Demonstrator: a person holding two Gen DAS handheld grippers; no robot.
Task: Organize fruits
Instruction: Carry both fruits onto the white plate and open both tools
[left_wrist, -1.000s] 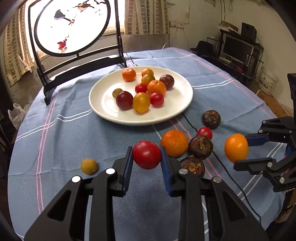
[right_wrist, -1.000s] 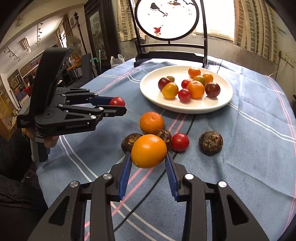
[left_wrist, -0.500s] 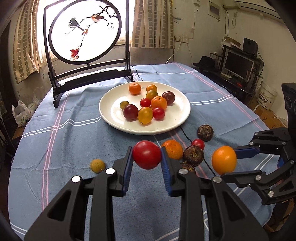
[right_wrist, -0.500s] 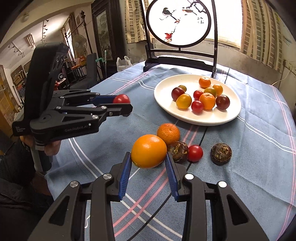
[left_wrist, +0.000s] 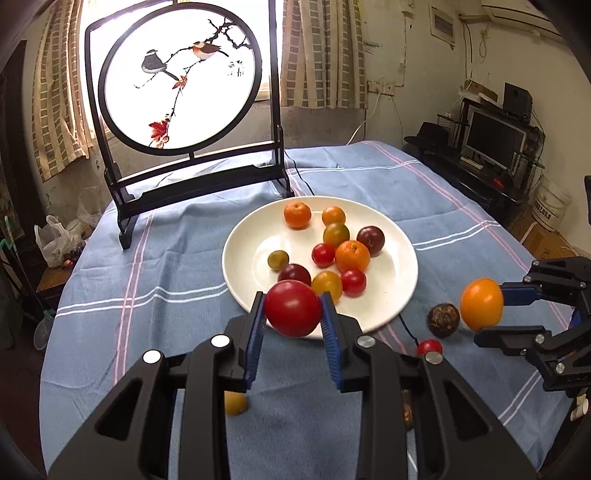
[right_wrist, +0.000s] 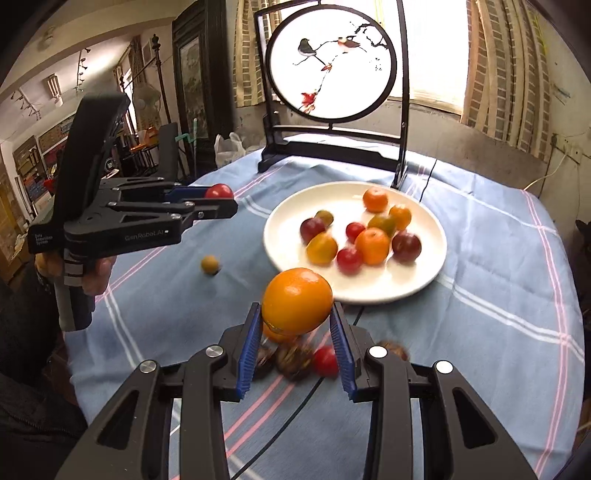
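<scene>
Left wrist view: the left gripper (left_wrist: 293, 325) is clenched on a glossy round red tomato (left_wrist: 293, 308), held between its blue ribbed pads above the near rim of the round white ceramic plate (left_wrist: 243, 258). The plate sits near the middle of the tabletop, on a blue cloth with pink and white stripes (left_wrist: 166, 266). It carries about ten small fruits, among them a ribbed orange tangerine (left_wrist: 352, 255), a dark purple plum (left_wrist: 370, 240) and a small red cherry tomato (left_wrist: 353, 282). At the right edge of this view the right gripper (left_wrist: 491, 312) grasps a smooth round orange fruit (left_wrist: 481, 304), raised off the cloth. A dark brown rough water chestnut (left_wrist: 443, 320) lies on the cloth just beside that fruit, off the plate's right rim, and a small red tomato (left_wrist: 429, 347) lies nearer the camera. A small yellow-brown fruit (left_wrist: 233, 403) lies on the cloth, partly hidden under the left gripper.

Right wrist view: the right gripper (right_wrist: 297, 328) holds the orange fruit (right_wrist: 296, 301) short of the plate's near rim (right_wrist: 424, 273). Blurred dark chestnuts (right_wrist: 291, 360) lie on the cloth under its fingers. A black-framed round screen painted with birds (right_wrist: 330, 62) stands upright at the far edge of the tabletop.
</scene>
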